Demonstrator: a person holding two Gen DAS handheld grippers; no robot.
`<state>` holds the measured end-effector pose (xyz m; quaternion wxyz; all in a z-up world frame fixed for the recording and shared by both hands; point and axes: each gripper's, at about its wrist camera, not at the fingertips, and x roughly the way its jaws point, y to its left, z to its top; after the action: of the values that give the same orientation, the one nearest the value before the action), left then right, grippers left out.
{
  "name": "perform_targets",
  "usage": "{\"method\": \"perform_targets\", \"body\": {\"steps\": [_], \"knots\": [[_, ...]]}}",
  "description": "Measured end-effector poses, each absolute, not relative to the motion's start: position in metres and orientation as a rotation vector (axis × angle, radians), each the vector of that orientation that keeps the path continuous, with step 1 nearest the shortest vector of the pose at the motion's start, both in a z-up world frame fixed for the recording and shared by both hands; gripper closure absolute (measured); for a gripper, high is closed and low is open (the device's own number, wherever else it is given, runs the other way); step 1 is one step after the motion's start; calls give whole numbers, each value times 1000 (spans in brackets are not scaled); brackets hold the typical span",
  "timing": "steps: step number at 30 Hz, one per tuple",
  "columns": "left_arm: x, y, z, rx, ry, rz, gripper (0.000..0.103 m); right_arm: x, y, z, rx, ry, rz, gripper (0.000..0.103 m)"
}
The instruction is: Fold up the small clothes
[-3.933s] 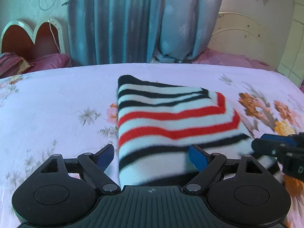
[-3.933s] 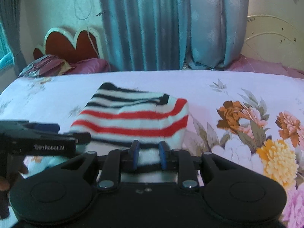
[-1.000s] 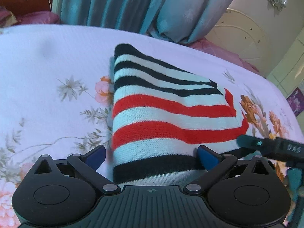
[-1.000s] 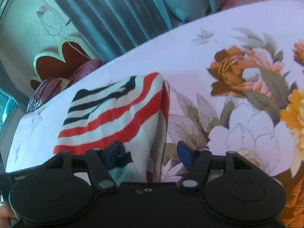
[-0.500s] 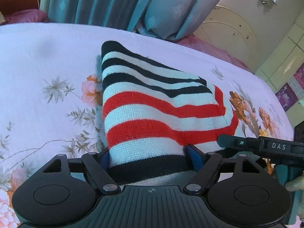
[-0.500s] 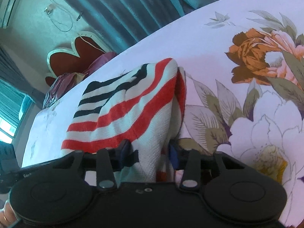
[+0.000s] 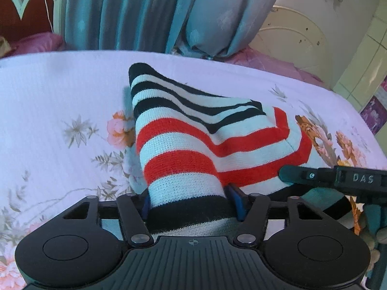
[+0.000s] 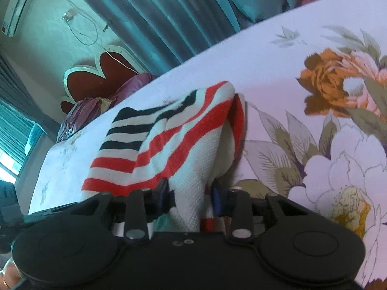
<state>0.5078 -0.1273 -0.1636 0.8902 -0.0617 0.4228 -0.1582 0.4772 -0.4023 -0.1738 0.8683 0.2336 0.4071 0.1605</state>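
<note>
A folded striped knit garment (image 7: 193, 130), banded in black, pale blue-white and red, lies on a floral bedsheet (image 7: 60, 111) in a bedroom, its near edge caught by two hand-held grippers at once. In the left wrist view, the left gripper (image 7: 192, 204) has its jaws closing on the garment's near left corner, the blue pads pressing in from both sides on a bunched roll of the black and white bands, with the fabric rising out of the grip toward the far side of the bed. The right gripper (image 7: 338, 177), a dark bar lettered "DAS", reaches in from the right edge of that view and meets the garment's near right part, just beside the red stripes. In the right wrist view, the right gripper (image 8: 191, 194) is also closing, at a narrower setting, with a pinched fold of white knit and a strip of red edging standing between its blue pads; the pads touch the cloth on both sides. From there the garment (image 8: 169, 130) spreads away to the far left across the sheet, its layers gaping slightly along the right edge. Beyond the bed hang teal curtains (image 7: 125, 12), with a heart-shaped red headboard (image 8: 96, 72) and purple pillows (image 8: 135, 82) at the far left. A finger with a ring (image 8: 7, 278) shows at the bottom left corner of the right wrist view.
</note>
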Motion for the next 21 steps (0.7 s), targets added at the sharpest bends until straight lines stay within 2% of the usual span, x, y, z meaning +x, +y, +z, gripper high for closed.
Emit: {"method": "perform_targets", "body": {"steps": [5,14,21], "knots": [[500,-125,-148,-117,858,-331,55,469,-402,-160,489,825,347,69],[473,-81,-117,-118,820,-316,55,456,-358,-130,483,779,402,70],[462,13,-100,-132,782,-305,56,451,-283,-116,472,751,431,70]]}}
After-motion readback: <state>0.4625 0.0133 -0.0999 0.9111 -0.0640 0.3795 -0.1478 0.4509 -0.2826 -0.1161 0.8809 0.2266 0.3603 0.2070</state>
